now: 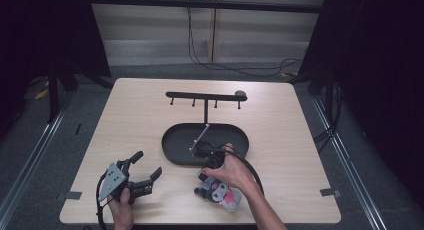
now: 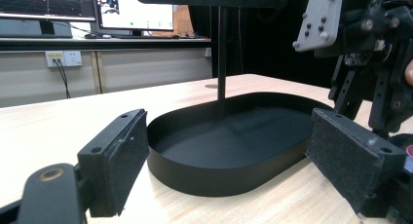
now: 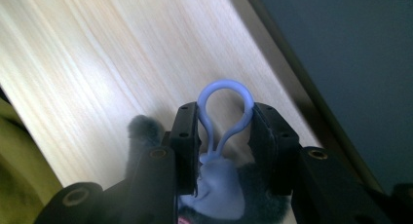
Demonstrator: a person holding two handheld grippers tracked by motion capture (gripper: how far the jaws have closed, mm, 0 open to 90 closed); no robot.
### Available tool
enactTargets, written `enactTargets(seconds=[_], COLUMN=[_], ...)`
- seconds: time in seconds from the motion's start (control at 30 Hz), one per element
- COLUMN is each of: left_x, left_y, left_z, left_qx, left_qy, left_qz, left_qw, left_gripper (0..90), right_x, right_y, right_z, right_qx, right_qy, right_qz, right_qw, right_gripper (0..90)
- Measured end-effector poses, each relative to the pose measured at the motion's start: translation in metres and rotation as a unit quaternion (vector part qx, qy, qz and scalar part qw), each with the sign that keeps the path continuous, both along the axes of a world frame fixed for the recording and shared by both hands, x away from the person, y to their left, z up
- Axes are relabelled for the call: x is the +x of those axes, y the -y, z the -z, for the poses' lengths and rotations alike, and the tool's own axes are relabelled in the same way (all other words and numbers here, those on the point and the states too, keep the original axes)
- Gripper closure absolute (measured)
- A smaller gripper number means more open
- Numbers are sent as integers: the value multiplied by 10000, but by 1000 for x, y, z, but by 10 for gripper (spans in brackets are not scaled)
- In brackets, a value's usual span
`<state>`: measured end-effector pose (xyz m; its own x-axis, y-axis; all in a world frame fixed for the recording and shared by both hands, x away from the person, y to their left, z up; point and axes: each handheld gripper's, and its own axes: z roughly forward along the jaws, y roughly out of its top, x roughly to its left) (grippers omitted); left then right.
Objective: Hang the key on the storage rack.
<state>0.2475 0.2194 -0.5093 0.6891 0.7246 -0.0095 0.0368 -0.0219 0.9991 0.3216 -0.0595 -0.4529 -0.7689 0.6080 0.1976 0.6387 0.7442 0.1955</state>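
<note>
Blue loop [image 3: 225,112] pinched within right tool [image 3: 225,136]

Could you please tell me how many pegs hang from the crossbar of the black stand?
4. On the crossbar, one peg sits near the left end, two flank the central post, and one is near the right end.

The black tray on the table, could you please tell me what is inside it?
The black tray holds the hanger stand's upright post, rising from its floor. The right gripper reaches over the near right rim, covering that corner.
</note>
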Motion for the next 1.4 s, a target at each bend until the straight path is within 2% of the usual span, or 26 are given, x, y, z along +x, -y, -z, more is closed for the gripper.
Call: enactTargets(seconds=[0.17, 0.4, 0.57, 0.67, 0.73, 0.8, 0.9, 1.0, 1.13, 1.2, 1.27, 1.33, 1.4], left_x=[0, 0, 0, 0, 0, 0, 0, 0, 0, 0, 0, 0, 0], left_y=[0, 0, 0, 0, 0, 0, 0, 0, 0, 0, 0, 0, 0], left_z=[0, 0, 0, 0, 0, 0, 0, 0, 0, 0, 0, 0, 0], left_qx=[0, -3, -3, -6, -1, 1, 2, 1, 2, -3, 1, -2, 1], left_qy=[-2, -7, -7, -9, -7, -2, -1, -4, -4, -5, -1, -6, -3], left_qz=[-1, -1, 1, 8, 8, 2, -1, 0, 2, 3, 1, 3, 2], left_qw=[10000, 10000, 10000, 10000, 10000, 10000, 10000, 10000, 10000, 10000, 10000, 10000, 10000], left_gripper=[155, 154, 154, 154, 154, 154, 154, 154, 154, 154, 154, 154, 154], right_x=[0, 0, 3, 4, 4, 4, 2, 0, -1, -3, -4, -4, -4], right_y=[4, 8, 4, 1, 1, 1, 0, -2, -2, -2, -1, 0, 1], right_z=[-6, -13, -1, 6, 6, 6, 8, 12, 14, 14, 15, 15, 13], right_qx=[125, 245, 125, 146, 184, 190, 64, -155, -326, -462, -463, -474, -377], right_qy=[110, 57, -34, -139, -131, -184, -238, -216, -227, -173, -183, -185, -194], right_qz=[88, 117, 106, 74, 98, 40, -65, -93, -148, -228, -213, -212, -148], right_qw=[9998, 9996, 9999, 9998, 9997, 9996, 9997, 9996, 9991, 9985, 9985, 9985, 9990], right_gripper=[647, 646, 639, 542, 524, 590, 651, 664, 691, 777, 826, 839, 846])
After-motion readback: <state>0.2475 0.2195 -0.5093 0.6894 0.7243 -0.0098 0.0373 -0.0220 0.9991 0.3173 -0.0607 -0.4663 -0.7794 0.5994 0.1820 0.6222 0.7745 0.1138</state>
